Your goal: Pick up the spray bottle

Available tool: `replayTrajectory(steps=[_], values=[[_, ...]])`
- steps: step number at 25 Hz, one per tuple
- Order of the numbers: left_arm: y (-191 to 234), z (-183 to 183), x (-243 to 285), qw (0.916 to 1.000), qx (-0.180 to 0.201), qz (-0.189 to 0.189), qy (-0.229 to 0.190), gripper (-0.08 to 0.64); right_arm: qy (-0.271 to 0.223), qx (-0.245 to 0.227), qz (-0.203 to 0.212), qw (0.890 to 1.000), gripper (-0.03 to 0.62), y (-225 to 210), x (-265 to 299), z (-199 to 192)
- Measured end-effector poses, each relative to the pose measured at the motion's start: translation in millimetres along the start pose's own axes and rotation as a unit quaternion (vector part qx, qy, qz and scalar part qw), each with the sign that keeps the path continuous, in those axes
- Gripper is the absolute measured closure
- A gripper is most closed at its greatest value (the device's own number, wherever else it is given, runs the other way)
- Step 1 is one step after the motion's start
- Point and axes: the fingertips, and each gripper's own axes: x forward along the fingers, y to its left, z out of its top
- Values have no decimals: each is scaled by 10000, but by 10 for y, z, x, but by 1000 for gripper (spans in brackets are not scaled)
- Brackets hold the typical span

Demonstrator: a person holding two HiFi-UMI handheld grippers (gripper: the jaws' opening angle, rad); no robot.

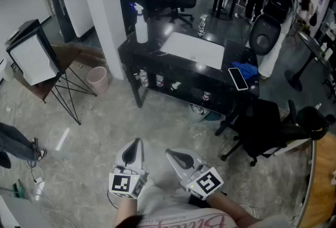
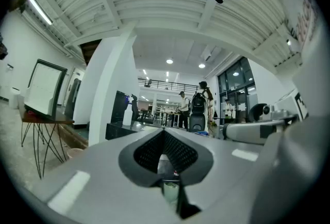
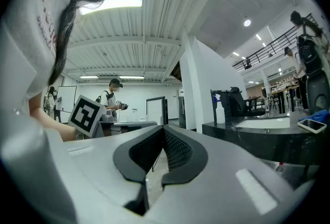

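The task has hardly begun; this is the approach step, with nothing reached or touched yet. The bottle (image 1: 140, 24) stands upright at the far left corner of the black table (image 1: 157, 59), well apart from both grippers, which hang close to the person's body at the near edge of the scene with open floor between them and the table. The left gripper (image 1: 134, 148) has its pads pressed together with nothing between them, and its own view shows the same meeting pads. The right gripper (image 1: 176, 157) is likewise pressed together and empty. Both point level toward the table. A white sheet (image 1: 194, 48), a phone (image 1: 238, 78) and a blue cloth (image 1: 245, 69) lie further right on the table, clear of the bottle. The next move probably calls for walking up to the table's left end, spreading one gripper's jaws, and bringing them round the bottle's body before squeezing.
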Motion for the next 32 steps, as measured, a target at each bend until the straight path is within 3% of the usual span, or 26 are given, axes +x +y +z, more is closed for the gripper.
replayTrajectory(steps=[9,20,32], values=[[-727,-94,-269,9998,148,110,-32,561,-145,-131,341,9992,592,73,-642,2],[-1032,-73,-421,9996,153,230,-69,561,-266,-89,454,9986,592,132,-968,10],[-742,-62,-171,9993,93,329,-176,561,-133,-214,521,9983,592,-39,-646,-47]])
